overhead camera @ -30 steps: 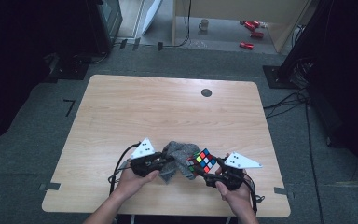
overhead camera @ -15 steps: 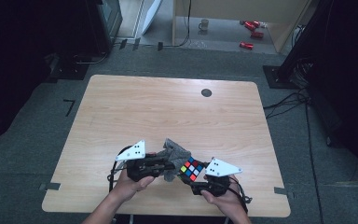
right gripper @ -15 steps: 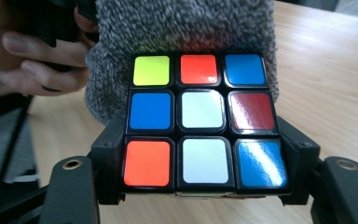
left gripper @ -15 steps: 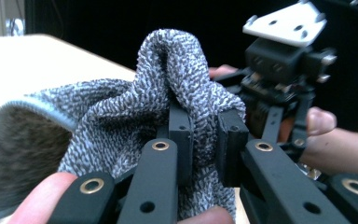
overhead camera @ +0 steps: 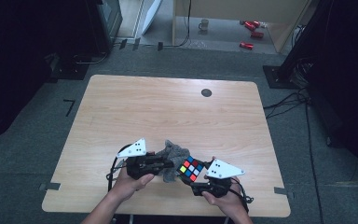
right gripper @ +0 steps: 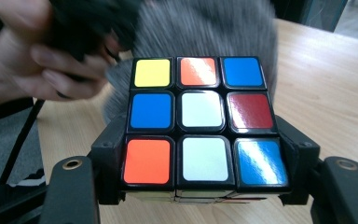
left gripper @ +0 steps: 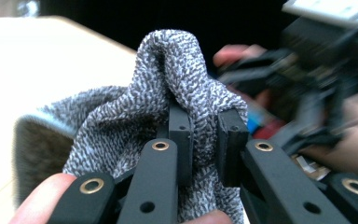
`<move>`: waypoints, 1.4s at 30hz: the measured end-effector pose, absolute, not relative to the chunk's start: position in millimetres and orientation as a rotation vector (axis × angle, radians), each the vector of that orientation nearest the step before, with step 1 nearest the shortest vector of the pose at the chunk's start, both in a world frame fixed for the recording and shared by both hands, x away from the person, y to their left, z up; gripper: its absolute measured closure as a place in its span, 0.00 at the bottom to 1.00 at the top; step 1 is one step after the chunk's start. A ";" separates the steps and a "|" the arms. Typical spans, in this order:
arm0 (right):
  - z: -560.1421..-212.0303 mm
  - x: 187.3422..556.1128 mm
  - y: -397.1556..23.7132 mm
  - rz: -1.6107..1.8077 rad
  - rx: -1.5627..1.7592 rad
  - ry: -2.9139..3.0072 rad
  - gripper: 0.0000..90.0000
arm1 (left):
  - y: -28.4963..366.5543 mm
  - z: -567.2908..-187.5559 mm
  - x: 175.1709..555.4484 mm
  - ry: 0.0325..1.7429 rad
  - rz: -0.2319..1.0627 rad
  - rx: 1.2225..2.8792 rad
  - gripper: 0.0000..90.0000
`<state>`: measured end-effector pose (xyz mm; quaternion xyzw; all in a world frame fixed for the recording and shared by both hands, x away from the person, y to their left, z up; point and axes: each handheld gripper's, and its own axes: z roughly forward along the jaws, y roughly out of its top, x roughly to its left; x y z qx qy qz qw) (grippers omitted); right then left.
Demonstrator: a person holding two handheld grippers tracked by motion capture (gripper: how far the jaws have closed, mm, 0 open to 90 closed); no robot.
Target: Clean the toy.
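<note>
A grey knitted cloth (overhead camera: 172, 156) bunches at the table's front middle, pinched between the pads of my left gripper (overhead camera: 168, 164). The left gripper view has that cloth (left gripper: 177, 84) folded over and squeezed by my left gripper (left gripper: 205, 140). Just to its right, a colourful puzzle cube (overhead camera: 191, 168) sits clamped in my right gripper (overhead camera: 192, 173). In the right gripper view the cube (right gripper: 200, 112) shows its top face of mixed tiles, gripped at both sides by my right gripper (right gripper: 200, 163), with the grey cloth (right gripper: 205, 28) touching its far side.
The wooden table (overhead camera: 168, 112) has a small dark round hole (overhead camera: 206, 92) near its far edge. Beyond it, on the floor, lie red cans (overhead camera: 251, 33) and a mug (overhead camera: 204, 24). Dark equipment and cables stand to the right.
Both hands have shifted leftward along the front edge with the cube and cloth. The cloth and cube stay pressed together.
</note>
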<state>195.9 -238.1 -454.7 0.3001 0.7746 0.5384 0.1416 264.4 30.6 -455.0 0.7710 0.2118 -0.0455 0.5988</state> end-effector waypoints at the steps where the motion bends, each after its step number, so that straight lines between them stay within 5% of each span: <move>1: -453.6 195.6 -238.4 1.562 0.862 2.234 0.38 | 31.0 -456.4 264.7 0.498 -0.114 1.784 0.90; 30: -450.1 196.5 -238.1 1.569 0.873 2.230 0.38 | 29.2 -436.7 251.7 0.448 -0.086 1.720 0.90; 42: -446.6 200.2 -247.8 1.643 0.983 2.145 0.38 | 21.8 -458.8 255.4 0.507 0.108 1.883 0.90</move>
